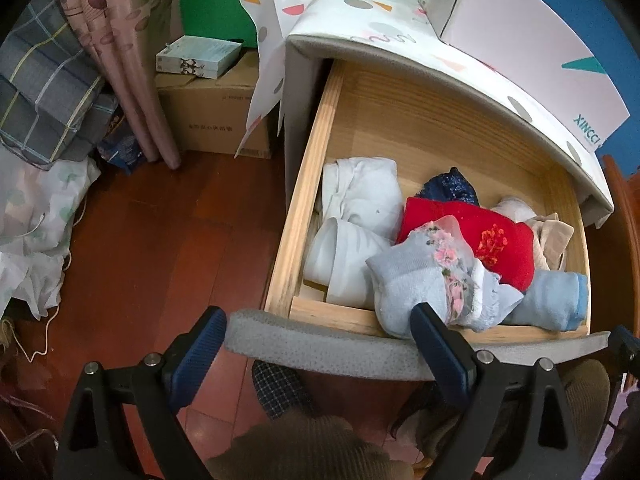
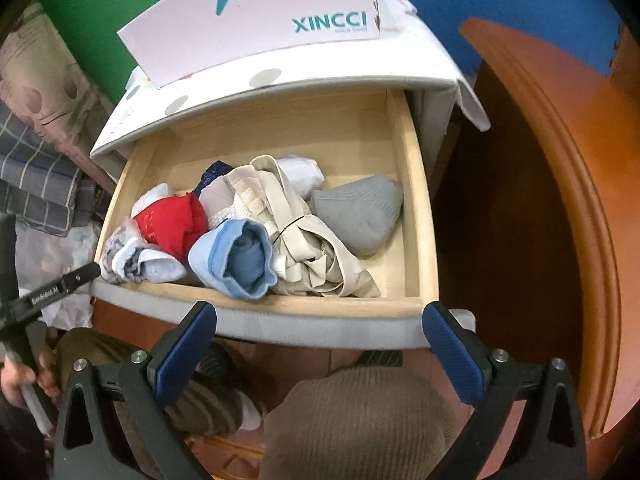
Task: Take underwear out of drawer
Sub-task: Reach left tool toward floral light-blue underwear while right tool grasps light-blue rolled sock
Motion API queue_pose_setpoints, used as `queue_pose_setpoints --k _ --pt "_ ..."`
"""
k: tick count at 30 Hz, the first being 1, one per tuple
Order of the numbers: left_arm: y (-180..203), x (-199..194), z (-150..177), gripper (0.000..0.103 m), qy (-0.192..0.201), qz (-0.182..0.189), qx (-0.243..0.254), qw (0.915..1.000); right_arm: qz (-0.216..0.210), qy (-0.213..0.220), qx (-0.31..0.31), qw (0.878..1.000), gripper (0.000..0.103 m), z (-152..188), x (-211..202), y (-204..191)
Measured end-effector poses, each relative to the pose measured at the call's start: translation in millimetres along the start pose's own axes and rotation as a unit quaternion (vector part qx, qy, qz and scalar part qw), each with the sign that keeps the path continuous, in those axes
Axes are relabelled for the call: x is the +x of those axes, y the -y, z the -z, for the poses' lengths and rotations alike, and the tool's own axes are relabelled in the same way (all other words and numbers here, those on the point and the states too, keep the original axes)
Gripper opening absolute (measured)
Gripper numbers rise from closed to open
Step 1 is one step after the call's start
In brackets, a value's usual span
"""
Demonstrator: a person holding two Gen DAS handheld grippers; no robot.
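The drawer (image 2: 416, 216) stood pulled out of the small cabinet (image 1: 304, 92), its pale wooden box holding a heap of rolled and folded underwear and socks. In the left wrist view the left gripper (image 1: 316, 328) hung over the drawer's grey padded front edge (image 1: 320, 344) at the near left corner; its fingers (image 1: 196, 356) were spread wide with nothing between them, and the right-hand finger sat just beside a pale blue bundle with pink floral lace (image 1: 436, 276) — touching or not, I could not tell. Behind that bundle lay a red piece (image 1: 472, 232), two white rolls (image 1: 356, 216) to the left, a dark blue lace item (image 1: 450, 186) farther back, and a light blue roll (image 1: 556, 300) at the near right.

The right gripper (image 2: 320, 328) hovered above the near edge too, fingers wide apart and empty. Ahead of it lay the light blue roll (image 2: 236, 256), a crumpled beige garment (image 2: 304, 240) and a grey folded piece (image 2: 360, 212) to the right. A pink box printed XINCCI (image 2: 256, 12) rested on top of the cabinet — the cabinet's patterned cover (image 1: 360, 12) under it.
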State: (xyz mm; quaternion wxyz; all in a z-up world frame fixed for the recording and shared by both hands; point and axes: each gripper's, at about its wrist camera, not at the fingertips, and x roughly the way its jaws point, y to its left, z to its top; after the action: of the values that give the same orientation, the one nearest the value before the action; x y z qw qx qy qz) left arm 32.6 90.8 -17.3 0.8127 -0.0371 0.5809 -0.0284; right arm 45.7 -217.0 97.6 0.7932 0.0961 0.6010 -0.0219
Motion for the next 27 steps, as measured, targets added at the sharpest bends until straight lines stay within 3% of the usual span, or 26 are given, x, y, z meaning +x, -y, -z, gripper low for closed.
queue_pose_setpoints --k 5,9,13,19,21,24,27 --pt "6.4 -4.2 3.0 0.096 0.01 -0.017 0.006 0.9998 0.027 -0.029 -0.006 0.999 0.102 -4.7 8.4 -3.4" --pt "7.4 -5.6 3.5 0.096 0.016 -0.016 0.006 0.9997 0.023 -0.023 -0.016 0.999 0.102 -7.5 6.2 -6.1" --pt "16.7 -14.5 5.1 0.094 0.032 -0.042 0.028 0.9982 0.019 -0.025 -0.024 0.999 0.102 -12.4 3.8 -10.8" --pt "21.0 -43.0 -3.2 0.094 0.073 -0.024 0.024 0.9968 0.0 -0.044 -0.027 0.999 0.102 -25.8 3.5 -20.3" --pt "24.7 -45.6 -7.1 0.094 0.076 -0.023 0.029 0.9964 0.003 -0.05 -0.037 0.998 0.098 -28.9 4.9 -25.8" --pt "32.7 -39.0 -12.9 0.094 0.05 -0.005 0.037 0.998 0.0 -0.069 -0.053 0.996 0.091 -34.2 9.2 -36.8" --pt "36.2 -28.5 -16.5 0.094 0.029 0.023 0.022 0.9991 -0.001 -0.091 -0.07 0.993 0.076 -39.8 17.5 -48.9"
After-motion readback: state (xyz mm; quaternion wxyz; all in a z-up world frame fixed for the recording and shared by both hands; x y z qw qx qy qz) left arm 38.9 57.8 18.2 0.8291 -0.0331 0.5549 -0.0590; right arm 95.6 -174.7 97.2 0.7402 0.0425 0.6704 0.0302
